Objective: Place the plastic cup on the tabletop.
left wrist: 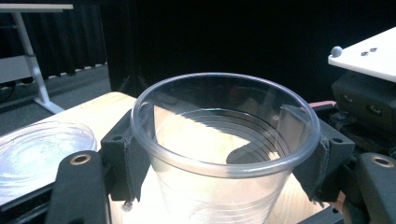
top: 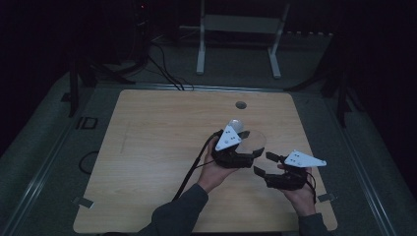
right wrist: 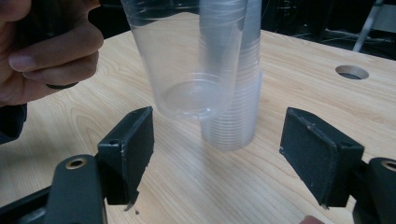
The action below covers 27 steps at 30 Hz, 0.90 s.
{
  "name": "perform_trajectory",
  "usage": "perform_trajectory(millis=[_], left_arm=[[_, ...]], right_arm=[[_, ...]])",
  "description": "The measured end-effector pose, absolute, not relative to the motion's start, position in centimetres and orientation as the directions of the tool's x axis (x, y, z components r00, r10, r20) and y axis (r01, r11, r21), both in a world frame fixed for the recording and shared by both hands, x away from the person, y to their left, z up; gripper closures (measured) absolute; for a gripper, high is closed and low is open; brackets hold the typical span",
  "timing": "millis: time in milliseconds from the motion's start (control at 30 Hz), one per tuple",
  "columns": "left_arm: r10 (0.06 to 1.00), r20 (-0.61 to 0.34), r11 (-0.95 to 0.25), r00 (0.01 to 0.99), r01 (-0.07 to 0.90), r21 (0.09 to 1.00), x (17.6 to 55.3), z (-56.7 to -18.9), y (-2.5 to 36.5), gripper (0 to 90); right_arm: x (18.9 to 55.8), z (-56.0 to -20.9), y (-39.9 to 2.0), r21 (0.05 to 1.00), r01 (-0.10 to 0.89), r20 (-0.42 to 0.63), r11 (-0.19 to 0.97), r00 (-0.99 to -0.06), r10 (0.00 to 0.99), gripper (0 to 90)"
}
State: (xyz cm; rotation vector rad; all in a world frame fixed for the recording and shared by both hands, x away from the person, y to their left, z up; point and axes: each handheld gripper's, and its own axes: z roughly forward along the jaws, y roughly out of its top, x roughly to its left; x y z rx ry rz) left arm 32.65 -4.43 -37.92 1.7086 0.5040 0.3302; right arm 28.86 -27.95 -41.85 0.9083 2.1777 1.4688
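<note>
Keep your left claw [left wrist: 219, 154] clamped on the cup [left wrist: 224, 140]; with right claw [right wrist: 219, 154] apart, clear the stack [right wrist: 236, 93].

The high view looks forward and down over the whole worktop [top: 147, 147] from the person's side. The left gripper view sits right at the clear cup [left wrist: 224, 149] (rim-level, close). The right gripper view looks across the worktop at the same cup [right wrist: 187, 60] from nearby.
</note>
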Motion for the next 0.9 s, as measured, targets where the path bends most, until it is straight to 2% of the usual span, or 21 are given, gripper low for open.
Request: perform_trajectory(millis=[900], left_arm=[[0.506, -0.042, -0.147, 0.861, 0.135, 0.98, 32.6, -38.9, -4.8, 29.3]], right_arm=[[28.4, -41.7, -29.9, 0.925, 0.316, 0.082, 0.209, -0.707, 0.703, 25.9]])
